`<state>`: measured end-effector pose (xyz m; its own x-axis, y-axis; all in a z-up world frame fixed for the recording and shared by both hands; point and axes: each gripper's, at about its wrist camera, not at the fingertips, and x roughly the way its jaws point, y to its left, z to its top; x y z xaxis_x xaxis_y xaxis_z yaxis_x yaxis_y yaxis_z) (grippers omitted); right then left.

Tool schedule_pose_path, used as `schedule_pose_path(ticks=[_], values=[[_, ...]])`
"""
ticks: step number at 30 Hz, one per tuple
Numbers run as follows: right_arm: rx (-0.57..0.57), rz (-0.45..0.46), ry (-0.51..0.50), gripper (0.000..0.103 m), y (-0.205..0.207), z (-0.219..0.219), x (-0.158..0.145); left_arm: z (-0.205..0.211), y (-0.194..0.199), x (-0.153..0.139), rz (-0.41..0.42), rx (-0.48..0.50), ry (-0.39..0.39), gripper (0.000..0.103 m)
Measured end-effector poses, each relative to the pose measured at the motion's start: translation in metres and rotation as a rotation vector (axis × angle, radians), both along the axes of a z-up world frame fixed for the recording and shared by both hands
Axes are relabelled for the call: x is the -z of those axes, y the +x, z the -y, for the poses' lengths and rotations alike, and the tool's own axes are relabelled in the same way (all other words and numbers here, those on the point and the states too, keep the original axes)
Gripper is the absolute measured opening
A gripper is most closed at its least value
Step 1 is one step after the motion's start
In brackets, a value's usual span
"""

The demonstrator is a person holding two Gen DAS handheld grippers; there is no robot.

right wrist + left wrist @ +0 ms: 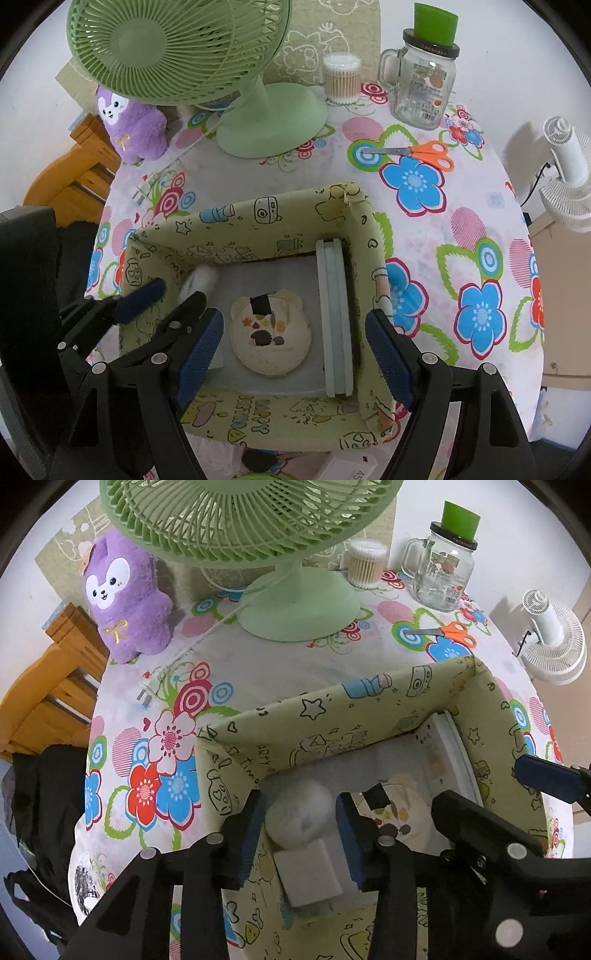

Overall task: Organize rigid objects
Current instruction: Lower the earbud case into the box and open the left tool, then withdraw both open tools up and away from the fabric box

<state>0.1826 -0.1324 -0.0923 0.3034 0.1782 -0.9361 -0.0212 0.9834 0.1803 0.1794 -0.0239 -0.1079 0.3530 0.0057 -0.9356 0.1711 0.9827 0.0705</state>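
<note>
In the storage box's [332, 716] left corner lie a white block [314, 871] and white ball [299, 812], light, firm; left gripper [301, 834] straddles them, part-open, pads clear. Grip the block's flat sides.

Both handheld tools look alike: the left black plastic two-finger gripper [301, 834] and the right black plastic two-finger gripper [295, 360] carry ridged blue pads [199, 360] and round silver screws [515, 850] along angular arms.

Left gripper [301, 840] parted over box [332, 716]; white roll [299, 818], white block [308, 873] beneath.
</note>
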Motion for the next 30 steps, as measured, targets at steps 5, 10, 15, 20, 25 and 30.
schedule_pose_path(ticks=[5,10,15,20,25,30], values=[[0.004,-0.003,-0.001,0.082,0.0,0.0,0.0,0.002,-0.003,-0.004,0.0,0.01,-0.009,0.05],[0.013,0.007,-0.008,0.082,-0.005,0.001,-0.006,0.003,-0.009,-0.013,0.03,0.011,0.014,0.062],[0.014,0.028,-0.021,0.082,-0.015,-0.001,-0.016,0.002,-0.018,-0.022,0.045,0.026,0.009,0.069],[0.018,0.045,-0.021,0.082,-0.025,-0.001,-0.024,0.002,-0.028,-0.033,0.076,0.029,0.02,0.077],[0.011,0.063,-0.024,0.082,-0.035,-0.003,-0.033,0.0,-0.039,-0.041,0.091,0.026,0.02,0.079],[0.006,0.08,-0.03,0.082,-0.044,-0.005,-0.04,-0.003,-0.049,-0.048,0.101,0.019,0.01,0.08]])
